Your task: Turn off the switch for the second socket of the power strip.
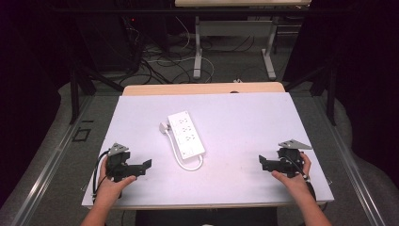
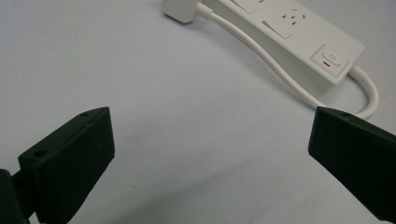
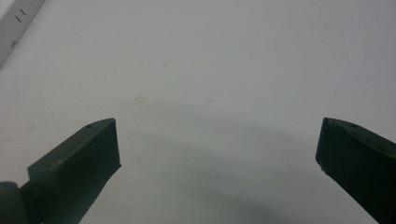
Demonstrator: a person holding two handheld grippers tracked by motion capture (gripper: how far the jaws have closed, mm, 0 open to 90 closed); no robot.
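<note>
2 tools, left tool (image 1: 146, 165) and right tool (image 1: 261, 161), sit wide apart, empty; probably approach the power strip (image 1: 186, 133) squarely across its narrow sides.

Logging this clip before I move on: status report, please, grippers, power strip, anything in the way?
Left gripper and right gripper open, empty, near table front corners. Power strip flat mid-table, cable looped alongside, plug loose. Nothing between.

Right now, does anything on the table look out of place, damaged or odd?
Nothing stands out. The white power strip lies flat mid-table at a slant, its cord looping round to its plug, not plugged in. Both tongs, left and right, are open and hold nothing.
</note>
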